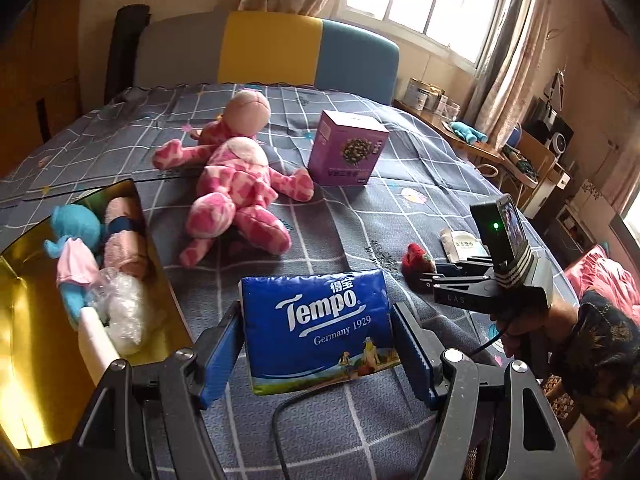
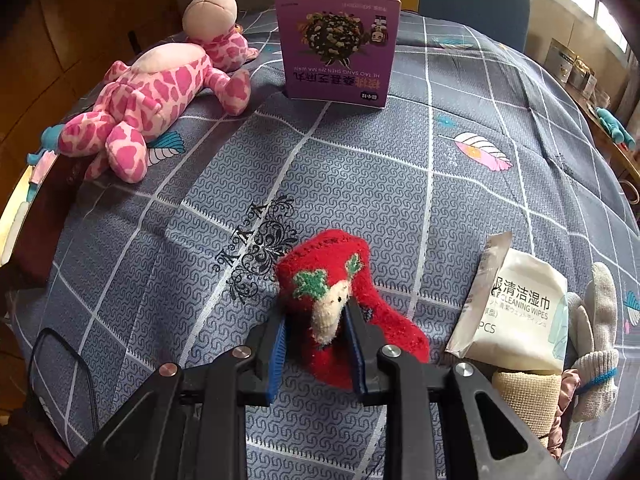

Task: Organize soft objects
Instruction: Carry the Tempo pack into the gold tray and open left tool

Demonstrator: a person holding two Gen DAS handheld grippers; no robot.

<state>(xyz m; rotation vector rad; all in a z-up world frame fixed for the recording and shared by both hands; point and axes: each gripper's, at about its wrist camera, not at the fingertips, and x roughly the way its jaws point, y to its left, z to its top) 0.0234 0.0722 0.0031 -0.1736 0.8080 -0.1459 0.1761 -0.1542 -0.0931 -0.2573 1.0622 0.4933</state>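
Left gripper [image 1: 318, 344]: its jaws are spread wide around a blue tissue pack [image 1: 320, 320], one pad against each short side; the pack appears lifted off the bedspread [image 1: 360, 216].
Risk, tissue pack: the wrapper is slick and squashy, so a light squeeze could let it slide out or tip forward.
Box [image 1: 24, 280]: gold-lined, just left of the left gripper, already holding a blue doll [image 1: 74, 240] and rolled pink cloths.
Risk, box: it looks crowded, so the pack could catch on the rim or perch on top.
Right gripper [image 2: 318, 330]: jaws narrow, with a red sock [image 2: 332, 300] between them, low on the bedspread; the pads sit at its cream patch, and a firm pinch cannot be told.
Risk, sock: only a fold of fluffy knit sits between the pads, so it may slip free or drag.
Wipes packet [image 2: 516, 304]: just right of the sock, resting on a grey glove [image 2: 596, 344]; a sideways move could knock it.
Farther back: a pink plush [image 2: 152, 92] and a purple carton [image 2: 338, 46] lie well apart from both grippers.
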